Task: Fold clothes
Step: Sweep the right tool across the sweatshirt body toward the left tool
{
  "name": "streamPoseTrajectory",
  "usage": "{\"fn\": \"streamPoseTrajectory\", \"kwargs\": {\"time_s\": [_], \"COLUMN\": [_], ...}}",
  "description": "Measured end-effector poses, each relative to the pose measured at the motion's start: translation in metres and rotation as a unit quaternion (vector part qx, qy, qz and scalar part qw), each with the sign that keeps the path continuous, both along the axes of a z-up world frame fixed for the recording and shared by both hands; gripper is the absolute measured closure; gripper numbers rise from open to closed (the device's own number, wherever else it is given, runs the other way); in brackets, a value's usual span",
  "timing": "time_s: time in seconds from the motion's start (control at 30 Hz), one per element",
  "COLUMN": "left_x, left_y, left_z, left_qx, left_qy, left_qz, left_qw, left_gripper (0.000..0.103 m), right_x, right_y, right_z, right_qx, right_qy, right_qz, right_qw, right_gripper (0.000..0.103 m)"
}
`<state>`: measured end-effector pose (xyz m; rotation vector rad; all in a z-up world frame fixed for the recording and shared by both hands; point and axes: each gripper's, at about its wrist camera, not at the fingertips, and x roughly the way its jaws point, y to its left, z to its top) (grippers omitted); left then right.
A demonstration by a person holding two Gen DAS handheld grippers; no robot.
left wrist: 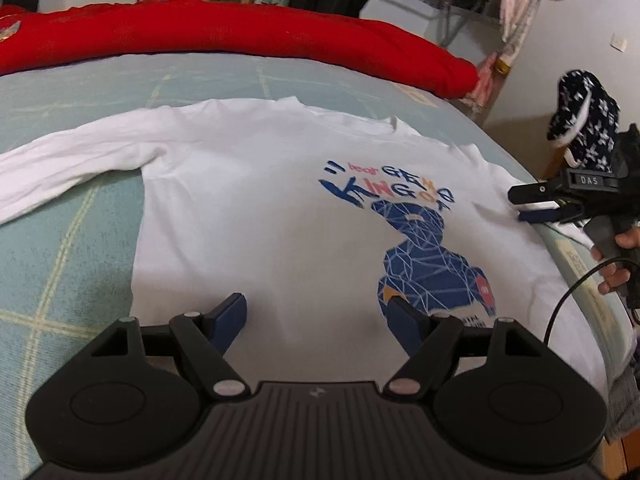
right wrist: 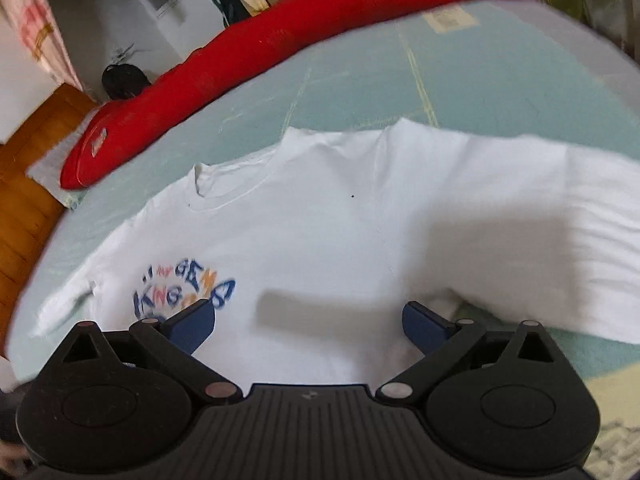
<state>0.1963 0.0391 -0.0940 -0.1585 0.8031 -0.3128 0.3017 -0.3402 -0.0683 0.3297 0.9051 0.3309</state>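
A white long-sleeved shirt lies flat and face up on the bed, its blue figure print toward the right. One sleeve stretches out to the left. My left gripper hovers open over the shirt's lower body with nothing between its fingers. A hand holds my right gripper at the shirt's right edge. In the right wrist view, the right gripper stands open above the shirt, beside the print. The sleeve runs off to the right.
A long red bolster lies along the far side of the pale green checked sheet. A dark star-patterned item sits beyond the bed's right edge. A black cable hangs there. Wooden floor shows beside the bed.
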Motion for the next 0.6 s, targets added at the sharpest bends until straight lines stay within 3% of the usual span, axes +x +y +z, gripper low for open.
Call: {"fn": "streamPoseTrajectory", "kwargs": {"time_s": [0.1,0.3,0.4,0.47,0.6], "left_x": [0.005,0.035,0.055,0.059,0.033], "left_y": [0.010,0.019,0.027,0.032,0.043], "left_z": [0.011,0.026,0.005,-0.008,-0.008], "left_qx": [-0.022,-0.019,-0.014,0.000,-0.002], "left_qy": [0.006,-0.058,-0.018,0.002,-0.003], "left_qz": [0.000,0.013,0.035,0.048,0.042], "left_qw": [0.9997,0.9980,0.9991,0.9988,0.9991], "left_gripper": [0.025,0.025,0.025,0.027,0.026], "right_x": [-0.025,-0.045,-0.045,-0.047,-0.057], "right_y": [0.018,0.092,0.122,0.129,0.114], "right_z": [0.019,0.021,0.004,-0.008,-0.016], "right_qx": [-0.056,-0.131,-0.161,-0.162,-0.127], "right_qy": [-0.036,-0.090,-0.085,-0.066,-0.075], "right_qz": [0.011,0.082,0.102,0.099,0.075], "right_qw": [0.998,0.984,0.978,0.980,0.986], "right_gripper": [0.000,0.000,0.000,0.000,0.000]}}
